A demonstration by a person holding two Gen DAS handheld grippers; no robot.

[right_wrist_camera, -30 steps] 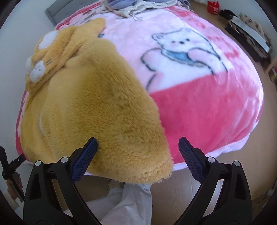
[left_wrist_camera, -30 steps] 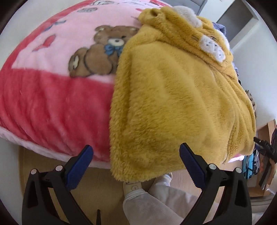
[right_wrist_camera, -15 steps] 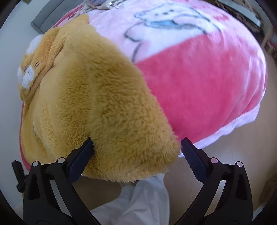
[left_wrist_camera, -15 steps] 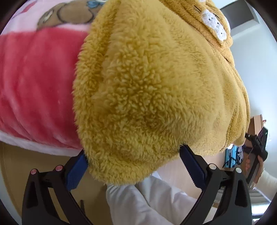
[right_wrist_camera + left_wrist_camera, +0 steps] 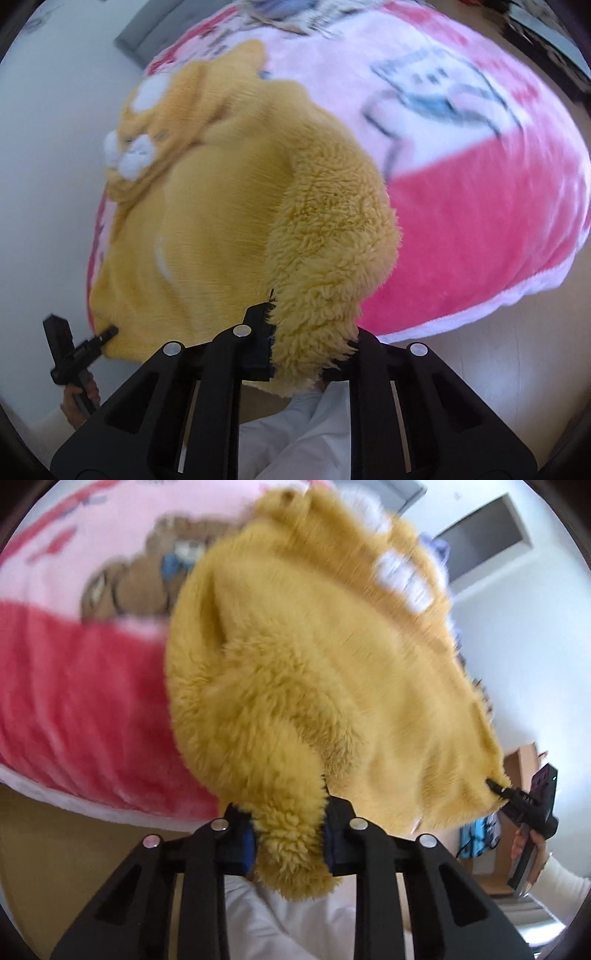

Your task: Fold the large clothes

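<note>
Pinching a bunched-up corner of the fuzzy yellow garment [image 5: 332,672], the left gripper [image 5: 290,834] has its blue pads closing in on the fleece, with a thick wad squeezed between them. Same deal on the other side: the right gripper [image 5: 312,345] is closing on the opposite bottom corner of the garment [image 5: 207,229], fleece packed tight between its jaws.

The garment itself lies spread across the near end of the bed, on top of a pink and red blanket [image 5: 74,701] with a brown teddy bear print [image 5: 147,572] just beside the garment's far-left edge. In the right wrist view the blanket [image 5: 480,221] shows a white bear print [image 5: 443,85] on the garment's other side. White fluffy patches [image 5: 136,158] sit on the hood end, far from the grippers.

Nothing here holds anything, no bins or baskets that I can see. White trousers [image 5: 295,923] show below the hem, over a wooden floor [image 5: 535,350]. Everything's a bit motion-blurred.
</note>
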